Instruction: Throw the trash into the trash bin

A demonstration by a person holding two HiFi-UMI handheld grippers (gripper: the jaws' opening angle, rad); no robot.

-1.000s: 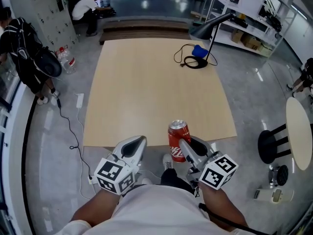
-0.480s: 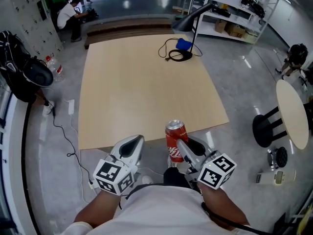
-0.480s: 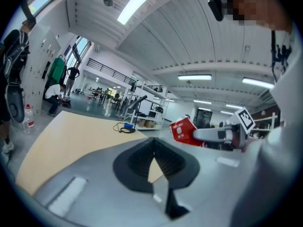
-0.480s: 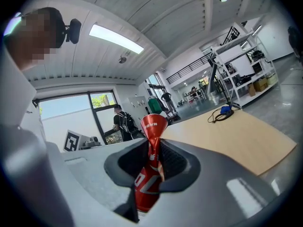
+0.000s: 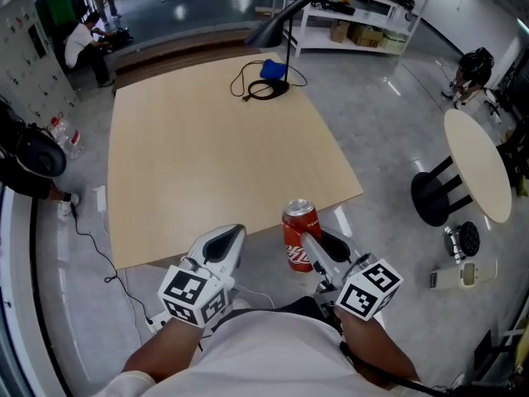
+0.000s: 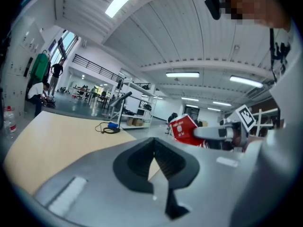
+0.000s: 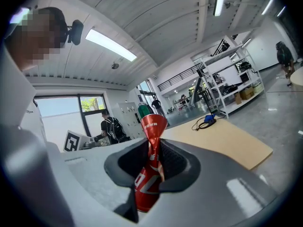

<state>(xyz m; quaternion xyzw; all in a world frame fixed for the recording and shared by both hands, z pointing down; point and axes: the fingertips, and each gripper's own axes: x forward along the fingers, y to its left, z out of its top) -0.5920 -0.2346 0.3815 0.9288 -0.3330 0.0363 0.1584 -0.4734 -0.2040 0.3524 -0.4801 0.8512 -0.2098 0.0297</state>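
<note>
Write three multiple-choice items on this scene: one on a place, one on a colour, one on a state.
1. Where does the black lamp stand?
A) near a far corner of the wooden table
B) on the floor
C) on the round white table

2. What colour is the can?
A) green
B) red
C) blue

3. What are the right tongs doing?
A) hanging open and empty
B) gripping a bottle
C) shut on the can

Answers:
1 A: the head view shows its base on the tabletop by the far corner.
2 B: its body is red with white print.
3 C: the right gripper view shows the pads pressing the can's dented waist.
</note>
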